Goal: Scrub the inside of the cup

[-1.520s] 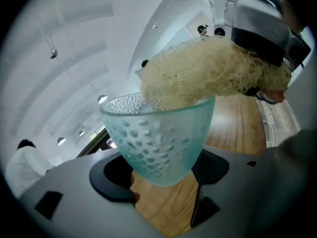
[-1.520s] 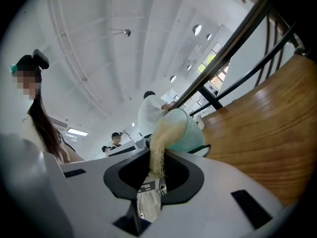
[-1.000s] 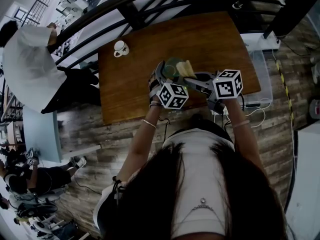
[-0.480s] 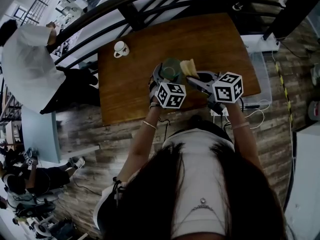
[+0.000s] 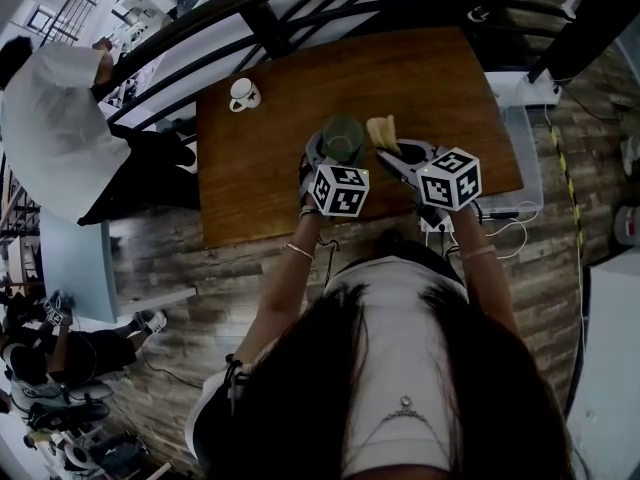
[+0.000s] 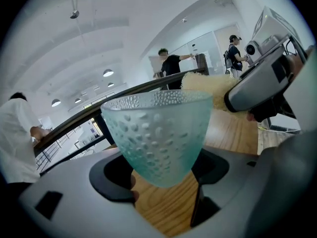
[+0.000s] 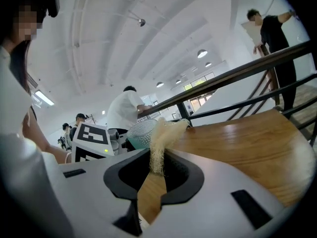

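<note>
Floor (image 5: 165,258): grey-brown planks around the table.
Table (image 5: 260,168): brown wood, upper centre of head view.
Railing (image 5: 258,20): dark bars along its far edge.
Left gripper (image 6: 161,175): jaws clamped on green dimpled cup (image 6: 157,128), upright, mid-table.
Right gripper (image 7: 156,170): jaws pinching pale fibrous scrubber (image 7: 161,138), just right of cup.
Mug (image 5: 241,94): white, table's upper-left corner.

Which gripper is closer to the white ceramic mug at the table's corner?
Left. The left gripper, clamping the frosted green glass cup, is right of the white ceramic mug; the right gripper, pinching the pale fibrous scrubber, is farther right, past the cup.
</note>
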Available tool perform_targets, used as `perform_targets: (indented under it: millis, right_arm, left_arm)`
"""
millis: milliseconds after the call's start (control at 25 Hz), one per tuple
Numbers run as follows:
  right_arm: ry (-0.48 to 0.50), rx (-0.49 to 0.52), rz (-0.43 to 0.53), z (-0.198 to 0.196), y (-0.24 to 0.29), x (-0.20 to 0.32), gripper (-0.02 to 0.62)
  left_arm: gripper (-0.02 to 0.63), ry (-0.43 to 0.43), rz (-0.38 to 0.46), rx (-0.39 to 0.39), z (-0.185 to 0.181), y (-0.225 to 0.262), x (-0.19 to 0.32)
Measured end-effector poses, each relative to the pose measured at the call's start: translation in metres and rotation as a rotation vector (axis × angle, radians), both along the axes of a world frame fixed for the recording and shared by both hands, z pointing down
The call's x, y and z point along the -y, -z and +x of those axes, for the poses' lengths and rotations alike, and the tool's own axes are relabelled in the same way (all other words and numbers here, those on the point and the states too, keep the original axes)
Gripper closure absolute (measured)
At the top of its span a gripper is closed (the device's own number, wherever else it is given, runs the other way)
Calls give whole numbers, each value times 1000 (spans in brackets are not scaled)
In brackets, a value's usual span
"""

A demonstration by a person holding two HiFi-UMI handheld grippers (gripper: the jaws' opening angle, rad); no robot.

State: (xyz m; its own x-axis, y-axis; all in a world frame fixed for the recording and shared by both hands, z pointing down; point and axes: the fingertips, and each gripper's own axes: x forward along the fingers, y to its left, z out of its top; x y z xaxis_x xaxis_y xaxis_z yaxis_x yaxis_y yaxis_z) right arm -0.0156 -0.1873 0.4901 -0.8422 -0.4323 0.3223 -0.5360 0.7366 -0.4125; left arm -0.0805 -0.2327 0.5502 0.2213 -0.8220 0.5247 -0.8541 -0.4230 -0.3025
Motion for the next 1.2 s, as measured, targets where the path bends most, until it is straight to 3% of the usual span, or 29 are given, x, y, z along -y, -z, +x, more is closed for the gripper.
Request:
perform_targets:
  millis: [320,600,880,1200]
  right_arm:
    - [-93,-148,106,2,-12,11,514]
    - [-143,-220,135,3,-19,16,514]
    - [-198,-317,164,15,-28,16,514]
    - [-229,-343,177,19,-29,11,514]
  left_arm:
    - [256,-4,-54,-120,5,2,-7]
    - [256,7,-76,-219,7,6,-10]
    - [256,-1,-91,-250,14,4,-18]
    - [256,36,-89,-271,8,6,-27]
